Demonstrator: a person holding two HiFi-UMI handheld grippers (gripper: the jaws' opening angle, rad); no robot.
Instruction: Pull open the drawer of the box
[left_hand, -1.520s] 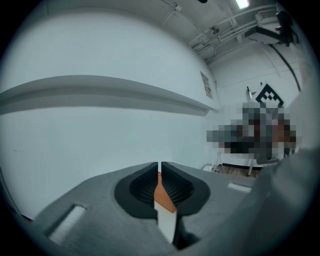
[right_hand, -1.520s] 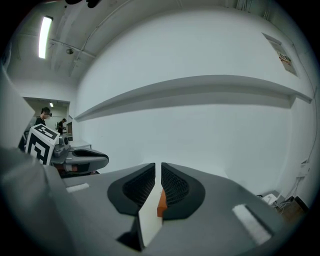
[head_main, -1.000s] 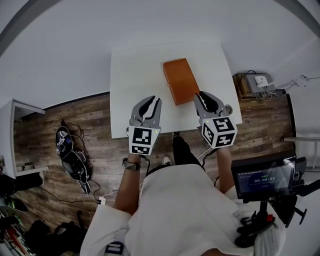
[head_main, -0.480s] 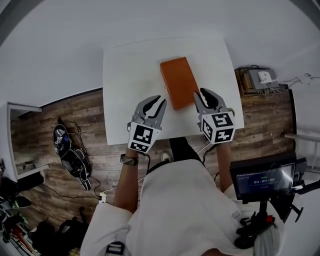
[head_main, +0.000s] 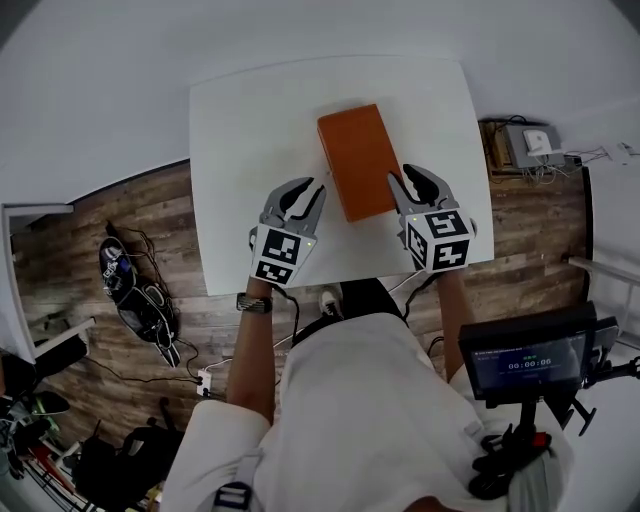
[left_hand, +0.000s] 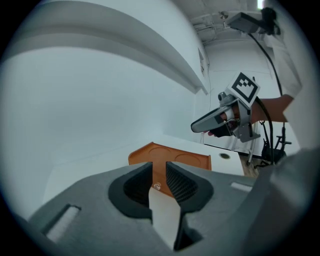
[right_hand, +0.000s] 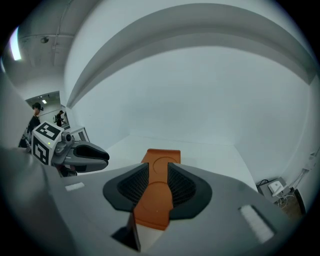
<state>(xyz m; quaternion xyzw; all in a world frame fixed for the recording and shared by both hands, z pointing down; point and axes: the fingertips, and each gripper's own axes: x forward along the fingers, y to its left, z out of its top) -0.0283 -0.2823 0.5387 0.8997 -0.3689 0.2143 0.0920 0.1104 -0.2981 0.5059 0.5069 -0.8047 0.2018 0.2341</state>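
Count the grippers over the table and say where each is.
2. The left gripper sits just left of the orange box's near end; the right gripper, jaws opening and clamping nothing, sits just right of it.

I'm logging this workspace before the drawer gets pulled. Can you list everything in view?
table: one, white, centre of the head view.
box: one, orange, on the table between the grippers.
floor: brown wood, around the table.
screen: one, dark, on a stand at the person's right.
small device: one, white, right of the table, cables beside it.
dark clutter: black, on the floor at left; too small to identify.
wristwatch: one, dark, left wrist.
left gripper: grey, left of the box's near end, jaws apart, gripping nothing.
right gripper: grey, at the box's near right corner, jaws opening, pads off the box.
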